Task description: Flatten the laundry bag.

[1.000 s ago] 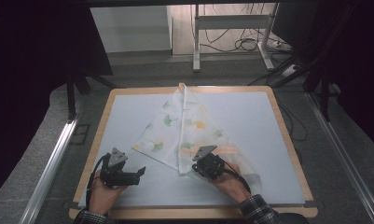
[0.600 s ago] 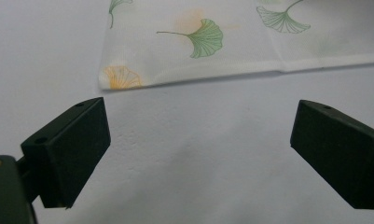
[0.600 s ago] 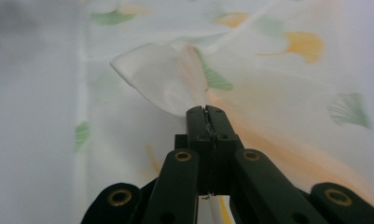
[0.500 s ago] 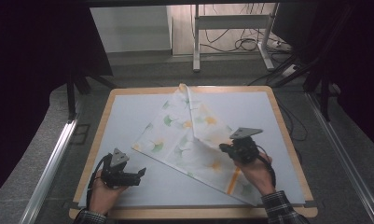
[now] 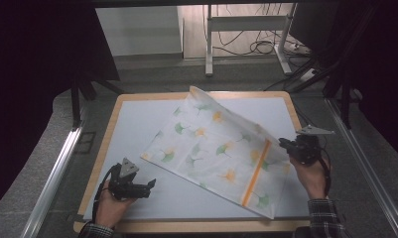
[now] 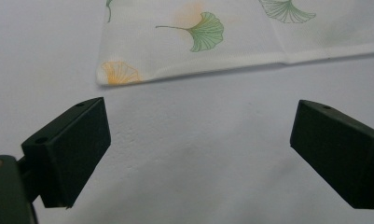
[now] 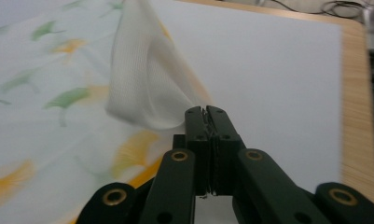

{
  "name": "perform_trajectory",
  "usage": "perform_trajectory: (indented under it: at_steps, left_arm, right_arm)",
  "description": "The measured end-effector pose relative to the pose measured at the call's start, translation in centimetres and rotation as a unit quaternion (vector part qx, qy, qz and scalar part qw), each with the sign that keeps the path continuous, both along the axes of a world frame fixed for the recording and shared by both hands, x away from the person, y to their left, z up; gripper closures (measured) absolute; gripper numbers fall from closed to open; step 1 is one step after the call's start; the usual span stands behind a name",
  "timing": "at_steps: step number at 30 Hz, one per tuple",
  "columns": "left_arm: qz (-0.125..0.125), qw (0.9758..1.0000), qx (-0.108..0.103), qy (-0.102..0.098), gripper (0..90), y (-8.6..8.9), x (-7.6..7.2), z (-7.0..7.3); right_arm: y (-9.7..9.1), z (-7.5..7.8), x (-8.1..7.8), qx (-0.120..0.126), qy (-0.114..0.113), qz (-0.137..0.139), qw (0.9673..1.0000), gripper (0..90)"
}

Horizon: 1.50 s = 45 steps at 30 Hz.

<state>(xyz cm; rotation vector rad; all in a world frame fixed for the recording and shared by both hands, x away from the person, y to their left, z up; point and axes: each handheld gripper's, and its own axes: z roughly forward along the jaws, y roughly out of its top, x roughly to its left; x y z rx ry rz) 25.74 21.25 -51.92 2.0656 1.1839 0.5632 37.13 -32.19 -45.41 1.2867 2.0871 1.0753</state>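
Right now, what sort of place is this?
Probably a lab or workshop recording bench: a wood-rimmed white table, dark curtains around it, and loose cables on the floor beyond.

One camera hangs fixed above my side of the worktop (image 5: 137,124), looking forward and down, far enough back to take in the whole board, my two forearms at the bottom edge and the floor beyond. A second rides on my left gripper (image 6: 198,154), low and close over the surface, looking along its two black jaws at a corner of the leaf-printed cloth (image 6: 194,42). The third rides on my right gripper (image 7: 206,114), tilted down across the board toward its wooden rim, very close to its own jaws. All three share the cloth: the high view sees it whole, while each riding camera sees one part of it.
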Motion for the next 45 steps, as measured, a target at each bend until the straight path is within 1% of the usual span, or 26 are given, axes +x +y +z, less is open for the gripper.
perform_trajectory:
  at_steps: [1,2,3,4,7,11,12,13,14,17,18,20,24,25,26,30,32,33,34,35,38,39,40,41,44,45]
  left_arm:
    - [0.000,1.0000,0.000,0.000,4.6,0.0,0.0,0.0]
    - [0.000,1.0000,0.001,0.000,4.6,0.0,0.0,0.0]
    - [0.000,1.0000,0.001,0.000,4.6,0.0,0.0,0.0]
    - [-0.002,1.0000,0.003,0.001,4.6,0.0,0.0,0.0]
    - [-0.001,1.0000,0.004,0.001,4.6,0.0,0.0,0.0]
    - [-0.001,1.0000,0.004,0.000,4.8,0.0,0.0,0.0]
    - [-0.002,1.0000,0.004,0.000,4.9,-0.1,0.0,0.0]
    - [-0.002,1.0000,0.004,0.000,4.9,-0.1,0.0,0.0]
    - [-0.001,1.0000,0.005,0.000,4.9,-0.1,0.0,0.0]
    - [-0.001,1.0000,0.004,0.000,4.9,0.0,0.0,0.0]
    - [-0.001,1.0000,0.003,0.000,5.2,0.0,0.0,0.0]
    - [-0.001,1.0000,0.003,0.000,5.2,0.0,0.0,0.0]
    - [0.002,1.0000,0.004,-0.002,5.2,0.0,0.0,0.1]
    - [0.002,1.0000,0.004,-0.002,5.2,0.0,0.0,0.1]
    - [0.003,1.0000,0.004,-0.003,5.2,0.1,0.0,0.1]
    - [0.006,1.0000,0.004,-0.005,5.2,0.4,-0.1,0.2]
    - [0.007,1.0000,0.004,-0.005,5.2,0.4,-0.1,0.2]
    - [0.007,1.0000,0.004,-0.005,5.3,0.4,-0.1,0.2]
    - [0.008,0.9999,0.005,-0.006,5.3,0.5,-0.1,0.2]
    - [0.008,0.9999,0.005,-0.007,5.3,0.5,-0.1,0.2]
    - [0.008,0.9999,0.005,-0.008,5.3,0.5,-0.1,0.2]
    - [0.008,0.9999,0.005,-0.008,5.2,0.5,-0.1,0.2]
    - [0.008,0.9999,0.007,-0.008,5.2,0.5,-0.1,0.2]
    - [0.008,0.9999,0.007,-0.008,5.2,0.5,-0.1,0.2]
    - [0.007,0.9999,0.008,-0.008,5.2,0.5,-0.1,0.2]
    - [0.007,0.9999,0.008,-0.008,5.2,0.5,-0.1,0.2]
  right_arm:
    - [0.0,0.0,0.0,0.000,0.000,0.000,1.0000,85.0]
    - [-1.2,-0.1,0.1,-0.001,-0.002,-0.024,0.9997,80.4]
    - [-1.2,-0.1,0.1,-0.001,-0.002,-0.024,0.9997,80.4]
    - [-2.3,-0.2,0.0,0.005,0.001,-0.036,0.9993,77.9]
    - [-3.1,-0.1,-0.4,0.011,0.004,-0.041,0.9991,75.4]
    - [-2.8,-0.2,-1.0,0.002,0.009,-0.022,0.9997,72.4]
    - [-2.4,-0.3,-1.3,-0.013,0.010,-0.011,0.9998,70.4]
    - [-2.4,-0.3,-1.3,-0.013,0.010,-0.011,0.9998,70.4]
    - [-2.0,-0.4,-1.6,-0.012,0.013,0.004,0.9998,68.6]
    - [-1.5,-0.5,-1.8,-0.010,0.019,0.016,0.9996,66.4]
    - [-0.9,-0.7,-2.2,-0.015,0.024,0.033,0.9991,64.2]
    - [-0.2,-0.9,-2.5,-0.019,0.030,0.048,0.9982,62.4]
    - [1.4,-1.5,-3.3,-0.008,0.061,0.088,0.9943,59.0]
    - [1.4,-1.5,-3.3,-0.008,0.061,0.088,0.9943,59.0]
    - [2.6,-2.0,-3.8,-0.017,0.074,0.102,0.9918,56.1]
    - [5.1,-2.9,-5.1,-0.028,0.087,0.148,0.9848,58.0]
    - [6.4,-3.2,-5.8,-0.038,0.094,0.178,0.9788,60.8]
    - [6.4,-3.2,-5.8,-0.038,0.094,0.178,0.9788,60.8]
    - [7.0,-3.4,-6.1,-0.042,0.094,0.193,0.9757,62.1]
    - [8.2,-3.7,-6.7,-0.051,0.098,0.223,0.9686,63.9]
    - [9.9,-4.4,-7.6,-0.063,0.106,0.262,0.9571,65.7]
    - [9.9,-4.4,-7.6,-0.063,0.106,0.262,0.9571,65.7]
    - [10.8,-4.8,-8.2,-0.080,0.110,0.280,0.9502,65.2]
    - [11.2,-5.0,-8.4,-0.085,0.113,0.290,0.9465,64.9]
    - [12.1,-5.3,-9.1,-0.095,0.115,0.311,0.9385,60.7]
    - [12.1,-5.3,-9.1,-0.095,0.115,0.311,0.9385,60.7]
